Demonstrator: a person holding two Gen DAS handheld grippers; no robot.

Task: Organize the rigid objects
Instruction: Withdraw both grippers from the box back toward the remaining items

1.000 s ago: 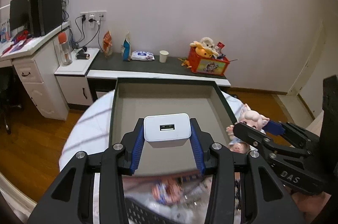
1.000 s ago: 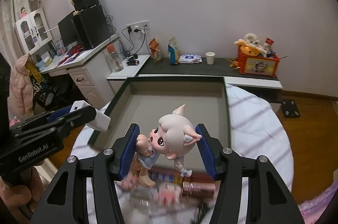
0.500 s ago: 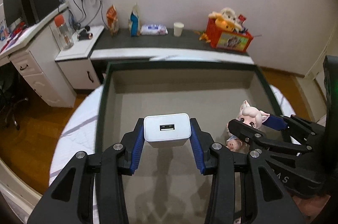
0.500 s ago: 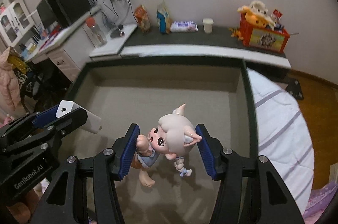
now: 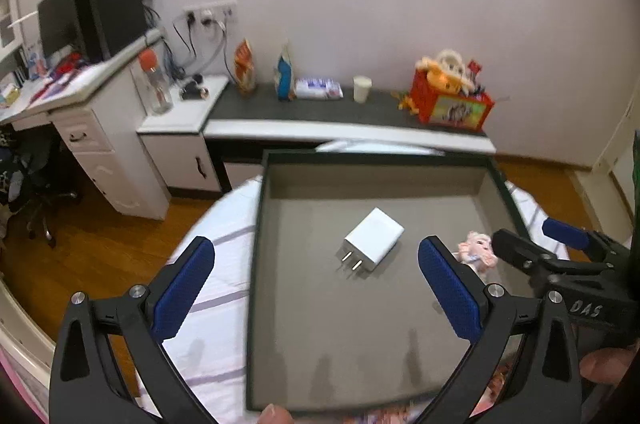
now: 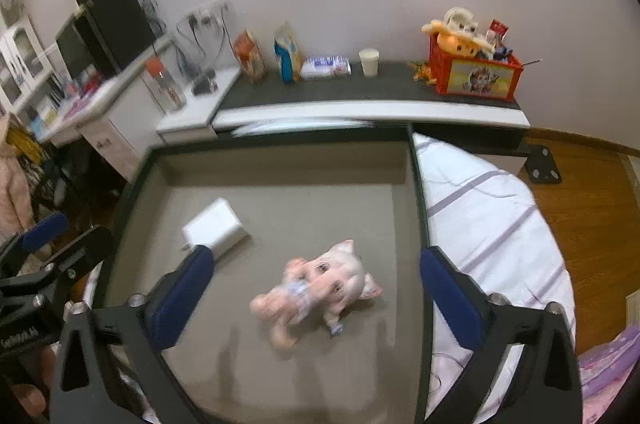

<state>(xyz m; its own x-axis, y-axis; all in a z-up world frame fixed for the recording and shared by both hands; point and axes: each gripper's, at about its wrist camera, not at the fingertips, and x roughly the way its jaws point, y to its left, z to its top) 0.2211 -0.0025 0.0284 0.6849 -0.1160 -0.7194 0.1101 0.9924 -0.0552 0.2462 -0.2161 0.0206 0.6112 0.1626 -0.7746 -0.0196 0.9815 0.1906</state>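
A white plug-in charger (image 5: 374,239) lies on the floor of the grey tray (image 5: 360,344), prongs toward me. My left gripper (image 5: 316,252) hangs above it, jaws opening wide, nothing between the pads. A pink pig doll (image 6: 320,288) lies on its side in the same tray, right of the charger (image 6: 218,228), blurred. My right gripper (image 6: 318,256) is over the doll, jaws opening, pads apart from it. The doll (image 5: 478,252) and the right gripper (image 5: 528,236) show at the right of the left wrist view. The left gripper (image 6: 68,232) shows at the left of the right wrist view.
The tray's dark rim (image 5: 256,264) rests on a round table with a white striped cloth (image 5: 216,264). Behind it a low black shelf (image 6: 360,92) carries a cup, snack bags and a red toy box (image 6: 476,72). A desk with monitors stands left. A fingertip shows at the tray's near edge.
Both grippers have opened wide. The charger has left the left gripper and the pig doll has left the right; both now lie on the tray floor.
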